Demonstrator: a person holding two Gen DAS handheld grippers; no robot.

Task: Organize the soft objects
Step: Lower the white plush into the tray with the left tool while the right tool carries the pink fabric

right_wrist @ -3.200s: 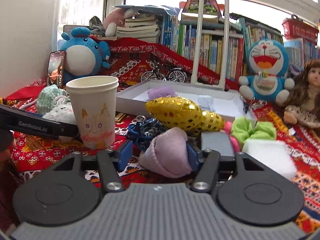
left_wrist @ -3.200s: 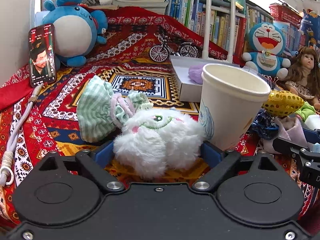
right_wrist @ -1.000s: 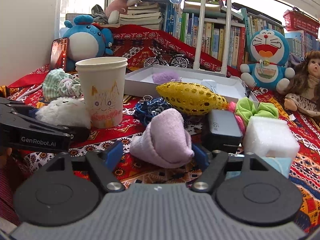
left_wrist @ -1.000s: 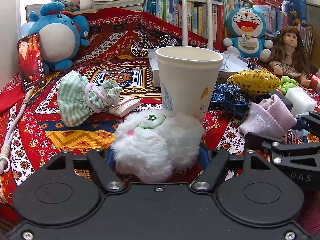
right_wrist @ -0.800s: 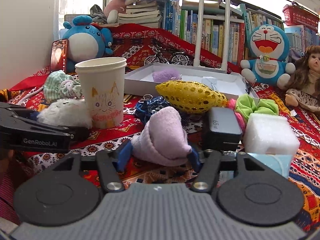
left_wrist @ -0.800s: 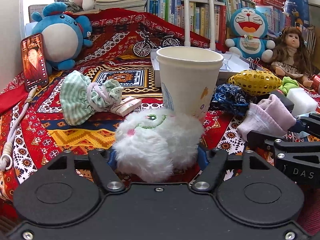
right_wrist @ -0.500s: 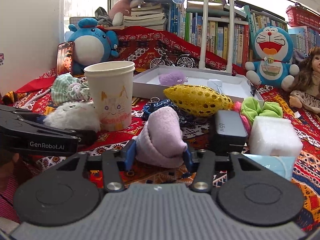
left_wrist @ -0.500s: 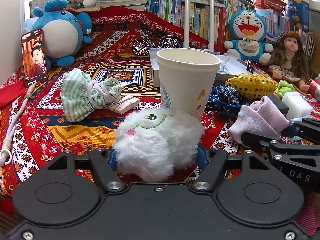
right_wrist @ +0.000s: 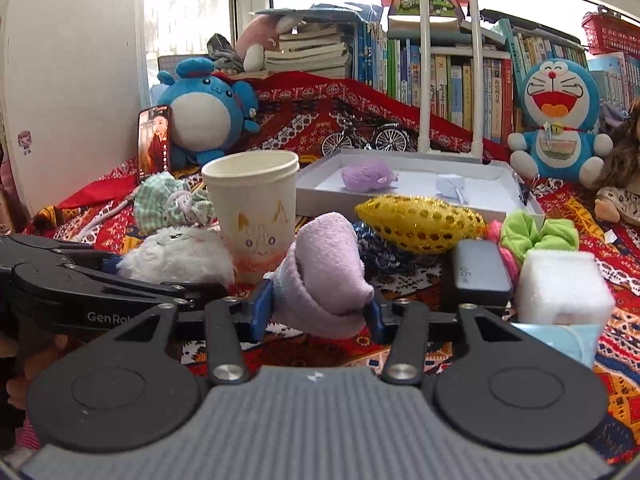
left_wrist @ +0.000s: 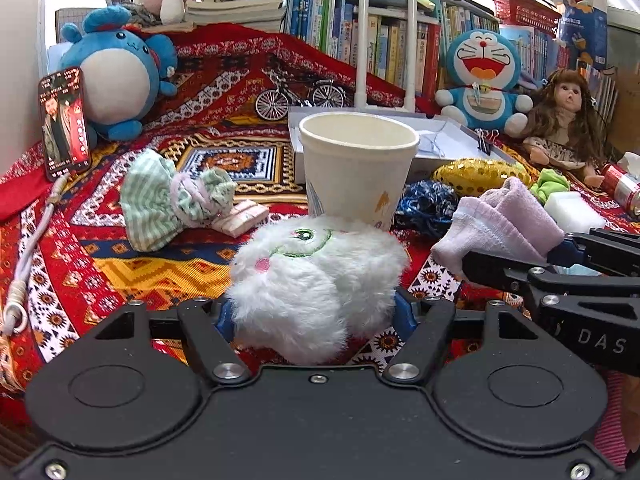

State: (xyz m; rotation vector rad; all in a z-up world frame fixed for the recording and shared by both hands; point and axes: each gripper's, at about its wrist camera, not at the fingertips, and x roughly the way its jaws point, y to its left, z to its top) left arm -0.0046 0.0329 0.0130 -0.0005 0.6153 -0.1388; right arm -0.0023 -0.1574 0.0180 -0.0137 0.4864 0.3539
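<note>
Since a second ago the right gripper (right_wrist: 318, 312) has closed its jaws onto the lilac sock (right_wrist: 326, 268), which now bunches between the blue pads, lifted slightly for carrying. The left gripper (left_wrist: 314, 314) stays clamped, fairly wide, around the white fluffy toy (left_wrist: 316, 280); the paper cup (left_wrist: 356, 172) stands just ahead of it, presumably a sorting spot.

Ahead of my left claw (left_wrist: 314, 316) I see a red patterned cloth (left_wrist: 160, 276); on it stand a paper cup (left_wrist: 357, 168), a white tray (right_wrist: 408, 188) beyond, a striped scrunchie (left_wrist: 172, 200) to the left.
</note>
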